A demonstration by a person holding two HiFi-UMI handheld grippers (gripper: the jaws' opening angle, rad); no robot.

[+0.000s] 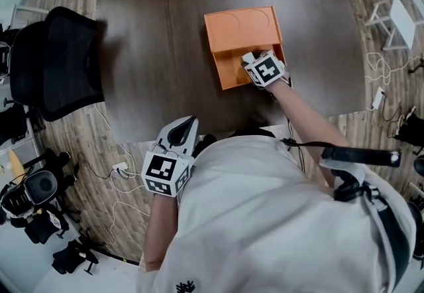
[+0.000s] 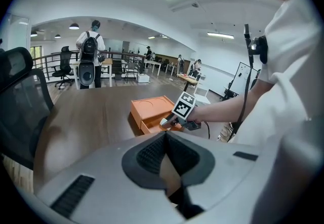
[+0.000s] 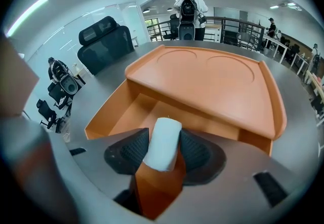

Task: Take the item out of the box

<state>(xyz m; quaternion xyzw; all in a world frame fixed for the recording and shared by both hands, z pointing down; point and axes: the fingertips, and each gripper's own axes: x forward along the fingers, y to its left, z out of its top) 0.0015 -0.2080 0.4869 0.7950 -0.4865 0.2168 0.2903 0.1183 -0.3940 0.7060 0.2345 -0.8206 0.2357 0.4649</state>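
An orange box (image 1: pixel 243 36) lies on the dark table (image 1: pixel 159 53), its drawer pulled out toward me (image 3: pixel 152 111). My right gripper (image 1: pixel 248 59) hangs over the open drawer, shut on a small white cylindrical item (image 3: pixel 163 143) held between its pads. In the left gripper view the box (image 2: pixel 152 111) and the right gripper's marker cube (image 2: pixel 185 105) show ahead. My left gripper (image 1: pixel 187 127) sits at the table's near edge by my body, jaws together with nothing between them (image 2: pixel 167 139).
A black office chair (image 1: pixel 56 63) stands at the table's left edge. Cables and bags lie on the wood floor around it. A person with a backpack (image 3: pixel 190 7) stands beyond the table's far side by a railing.
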